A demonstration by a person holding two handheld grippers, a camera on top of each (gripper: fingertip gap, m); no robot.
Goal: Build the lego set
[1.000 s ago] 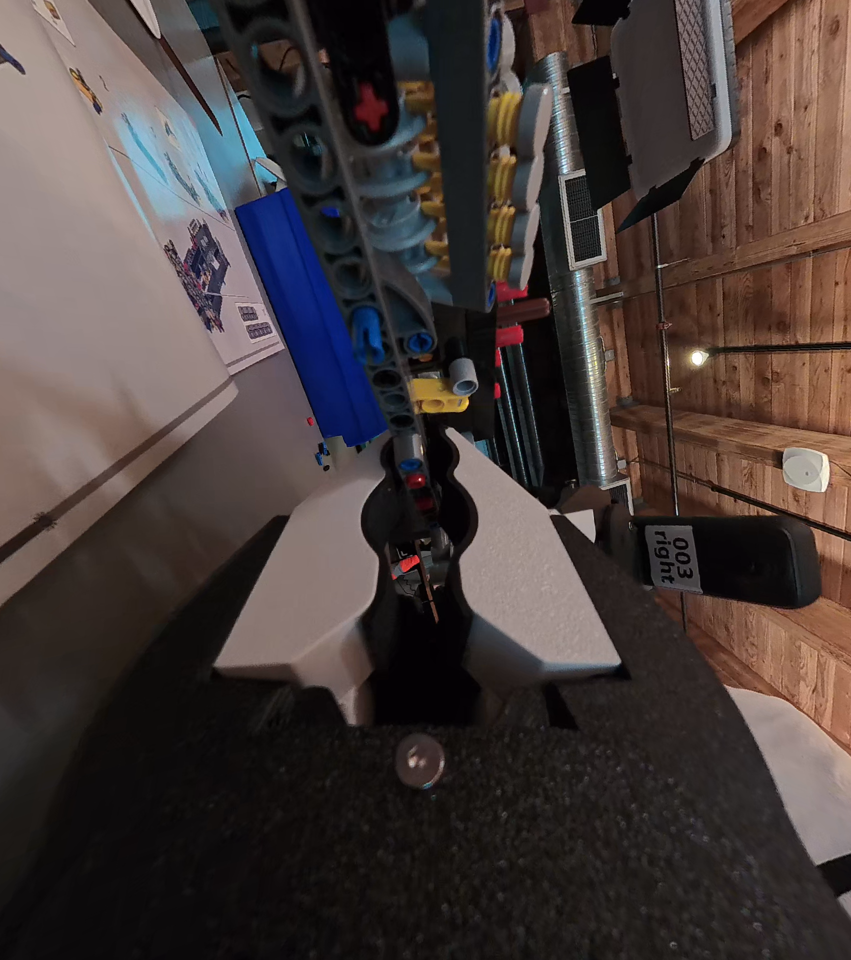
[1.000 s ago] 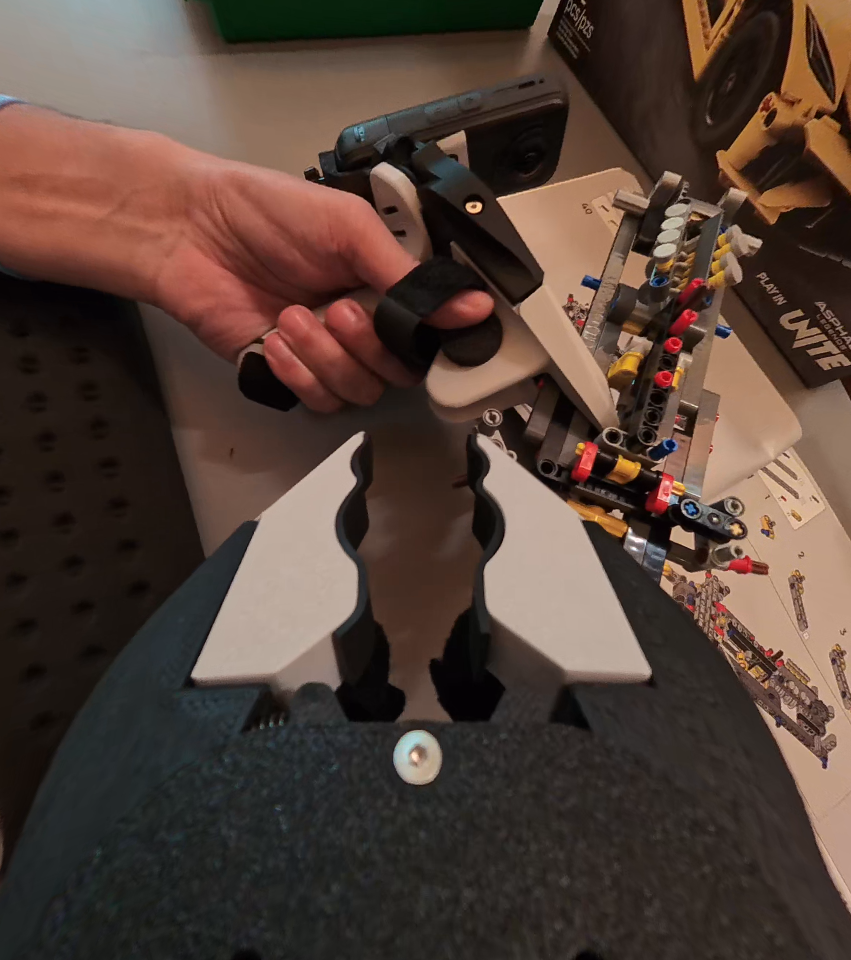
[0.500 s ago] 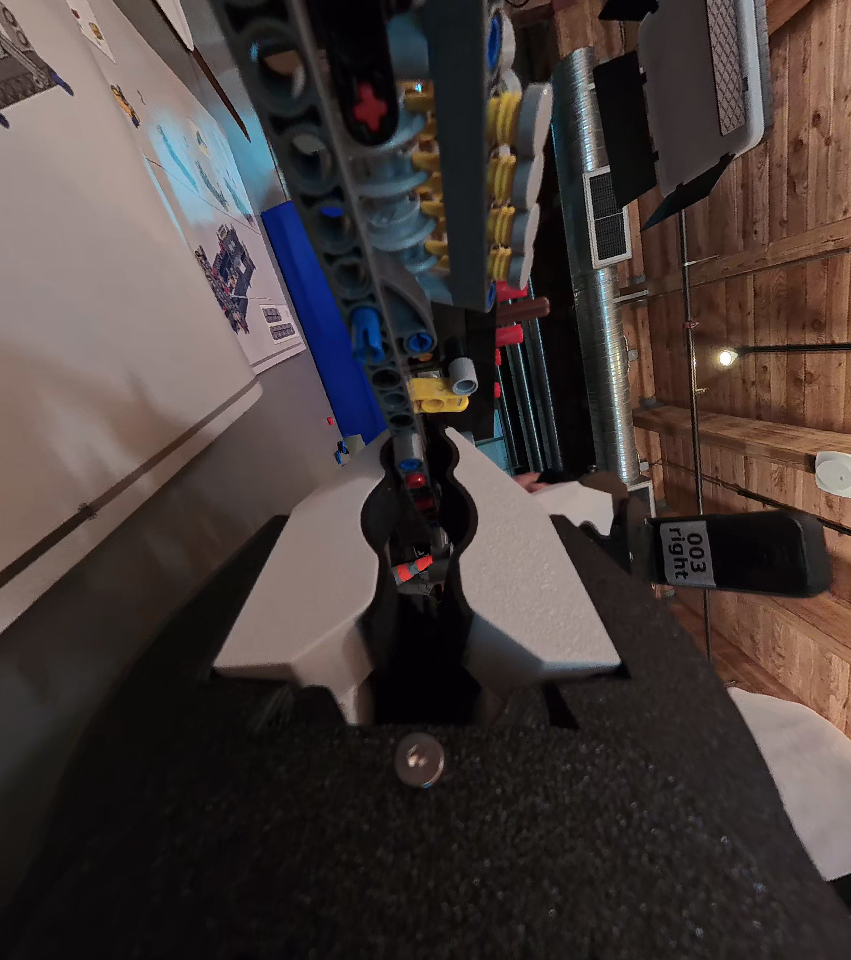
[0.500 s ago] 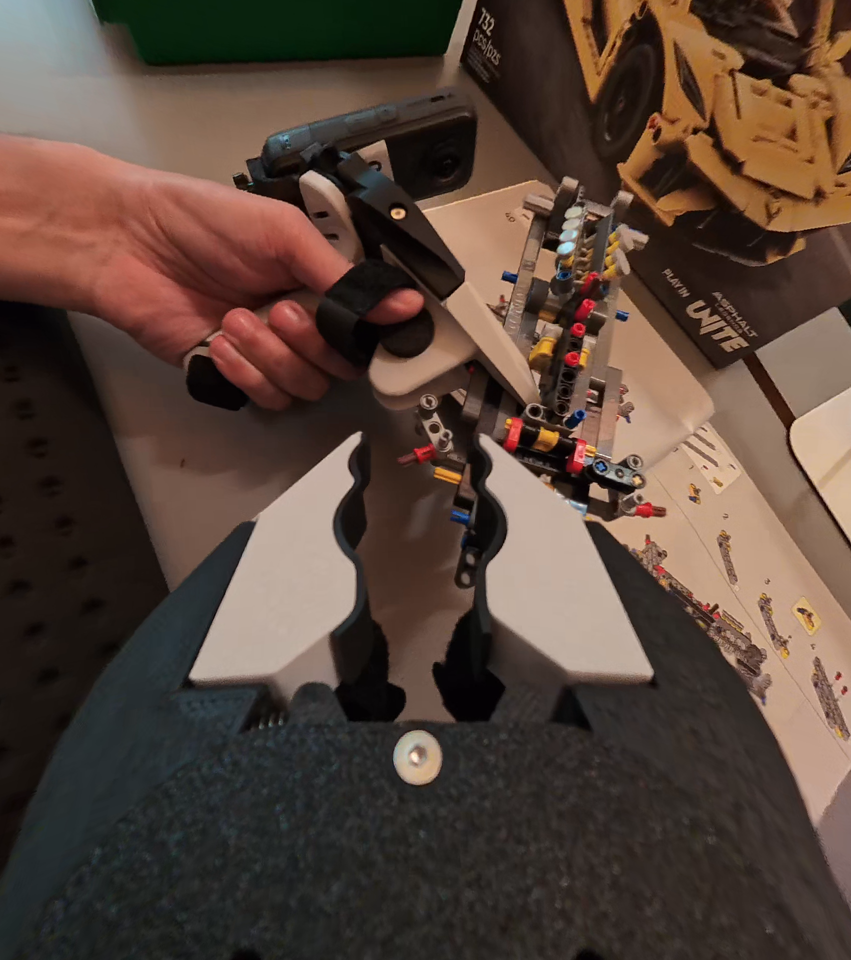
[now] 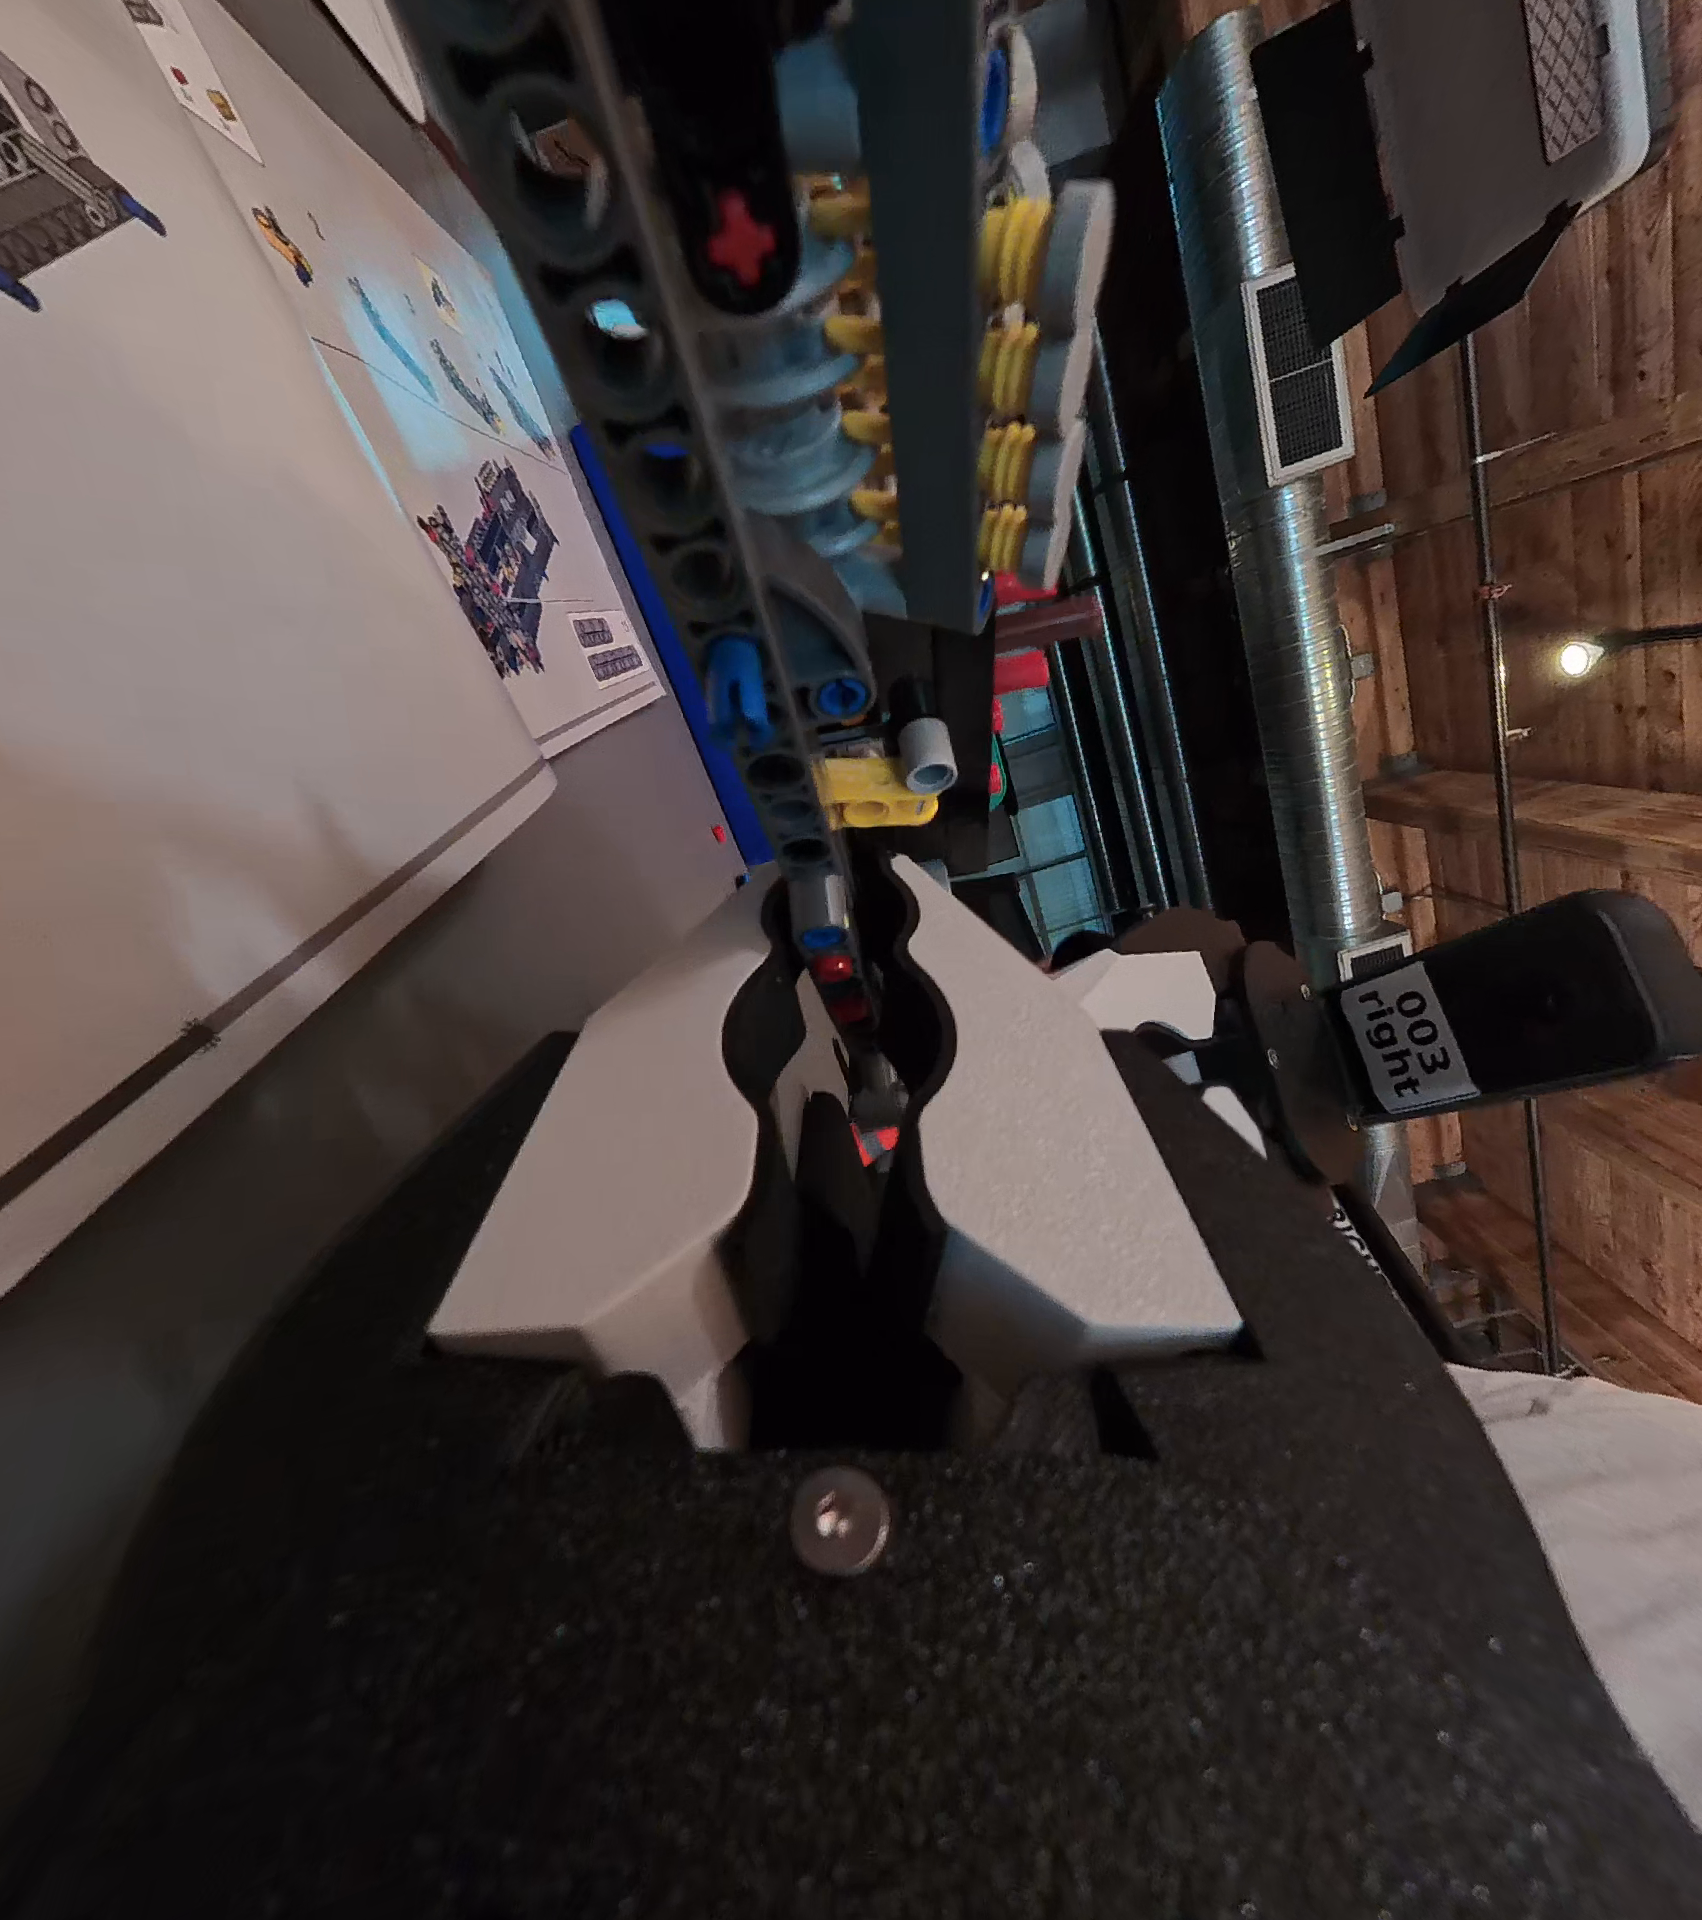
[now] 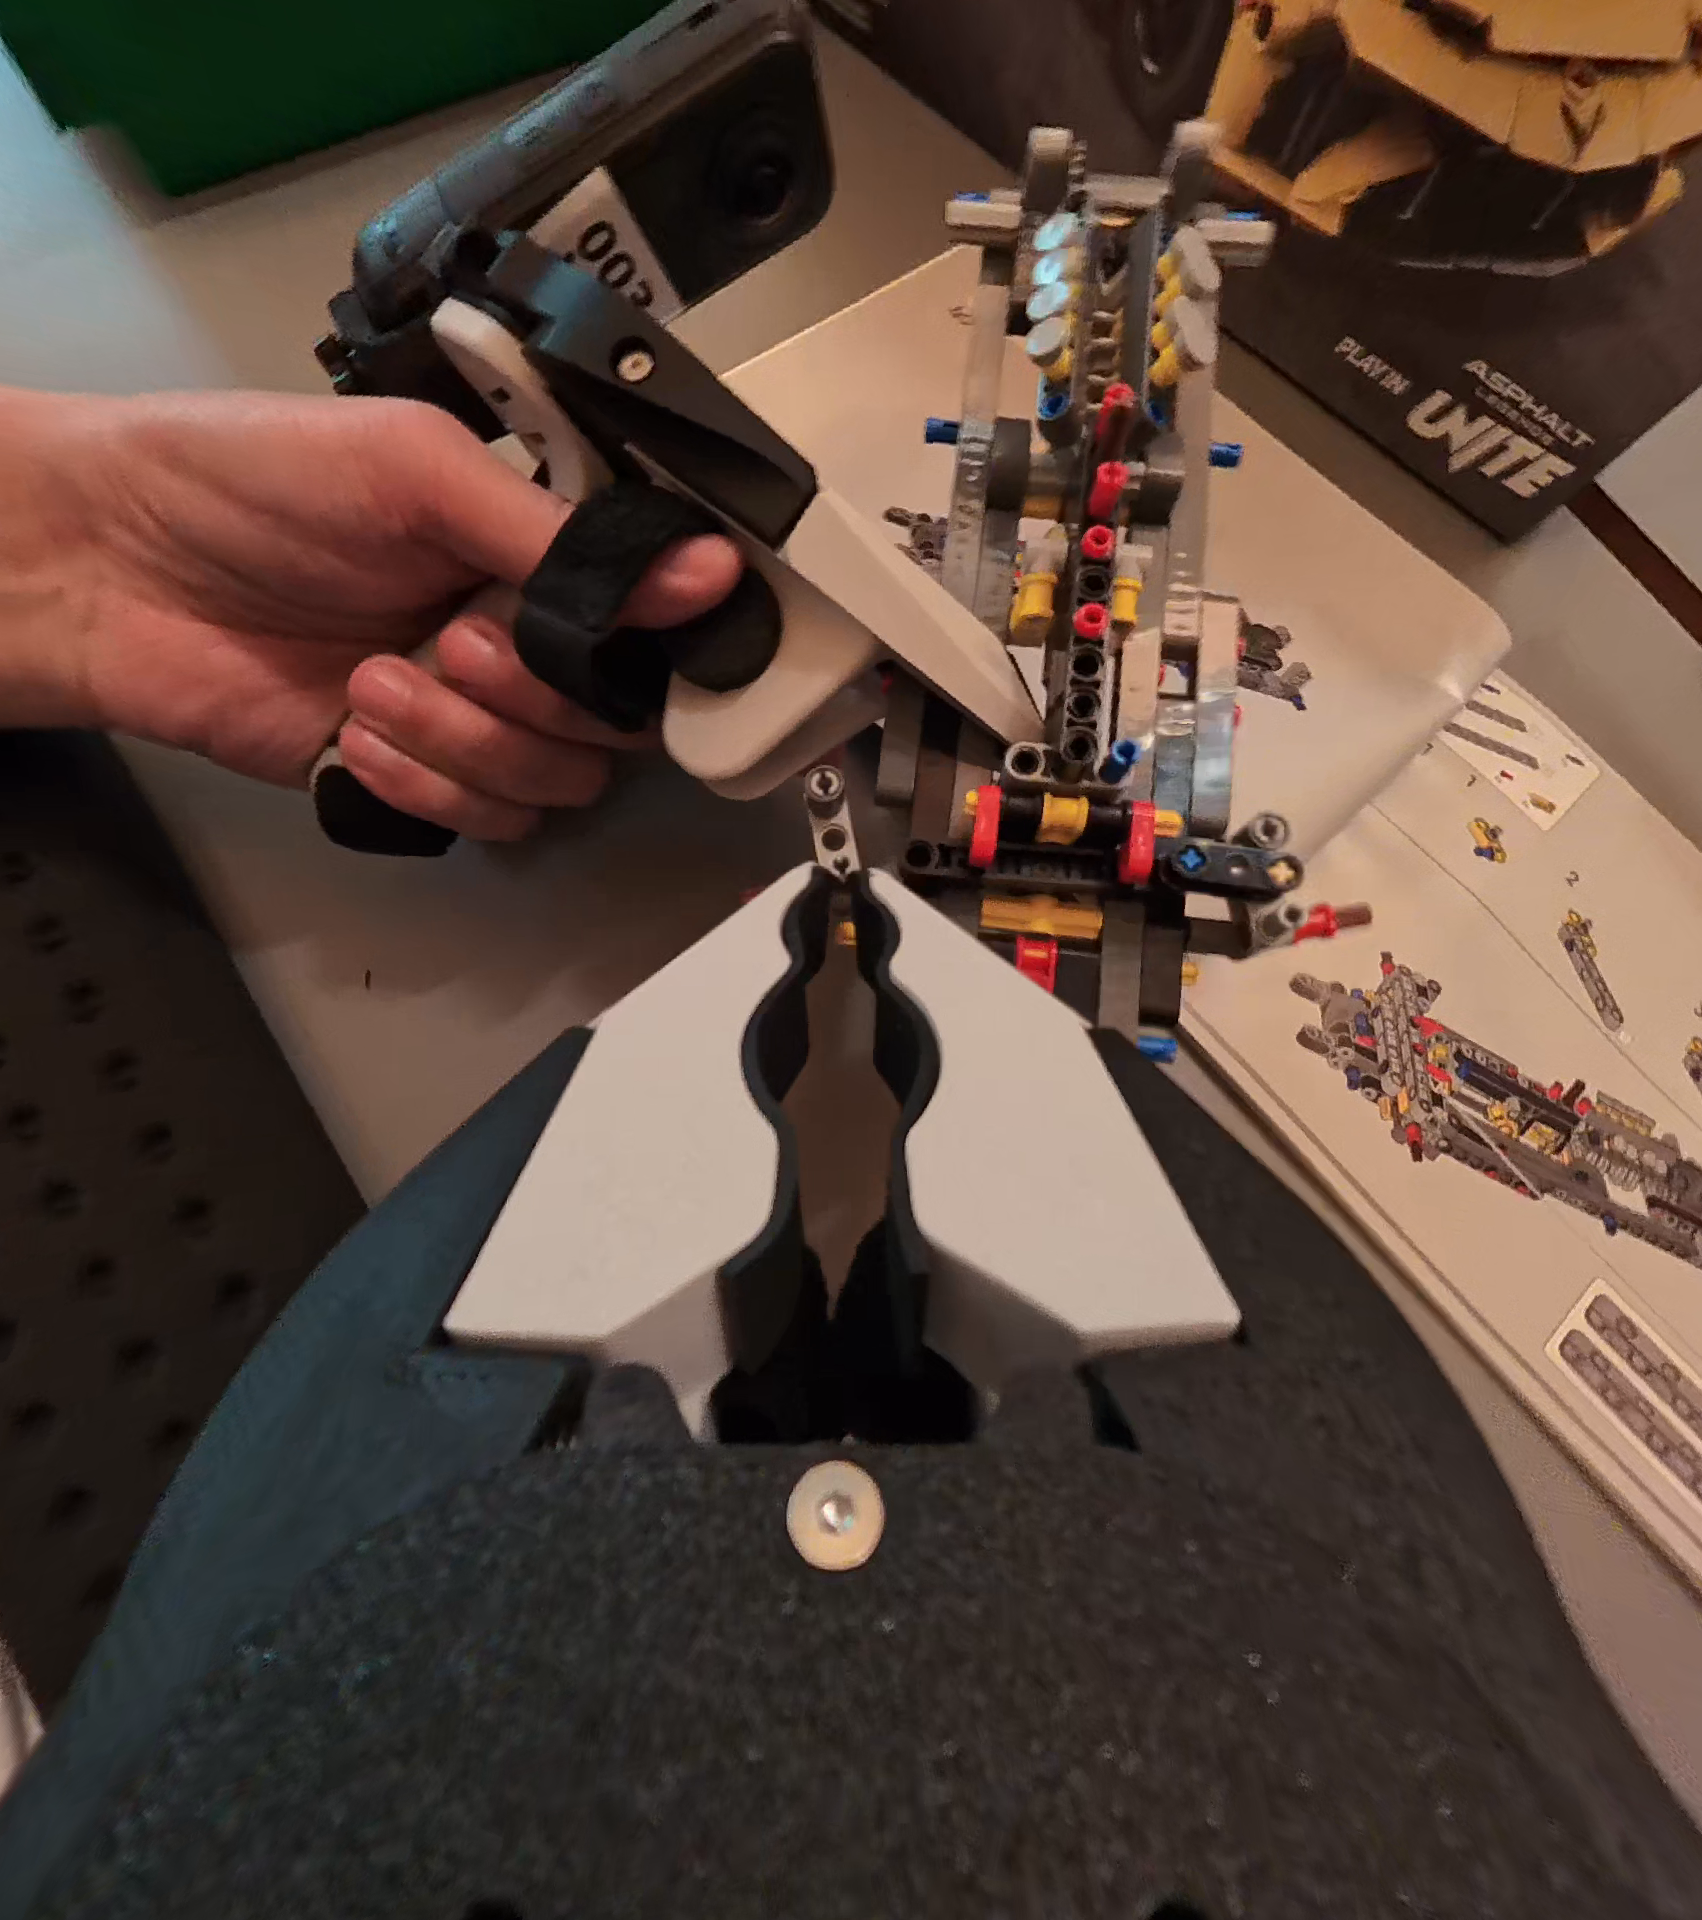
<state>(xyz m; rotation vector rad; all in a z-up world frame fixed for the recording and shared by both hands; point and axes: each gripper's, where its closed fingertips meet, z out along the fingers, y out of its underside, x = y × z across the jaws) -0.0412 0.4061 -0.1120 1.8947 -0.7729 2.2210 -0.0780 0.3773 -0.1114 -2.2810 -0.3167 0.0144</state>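
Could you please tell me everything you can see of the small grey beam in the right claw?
The beam is a short, light grey plastic piece with holes along it. It stands nearly upright, tilted slightly left. The right claw pinches its lower end at the tips. Its top sits just below the left claw and beside the model; whether it touches either is unclear.

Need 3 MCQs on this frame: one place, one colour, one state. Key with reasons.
1. Where is the dark cardboard box with the yellow car picture?
A) beyond the grey Lego chassis build
B) on the black perforated mat
C) in the person's hand

2. What colour are the two round bushes on the build's near crossbar?
A) green
B) red
C) white

3. What state is the right tool in?
A) wide open
B) shut on nothing
C) shut on a small light grey holed beam

Key: 1 A, the box stands past the build's far end. 2 B, both end bushes show red. 3 C, the fingertips pinch the beam's lower end.
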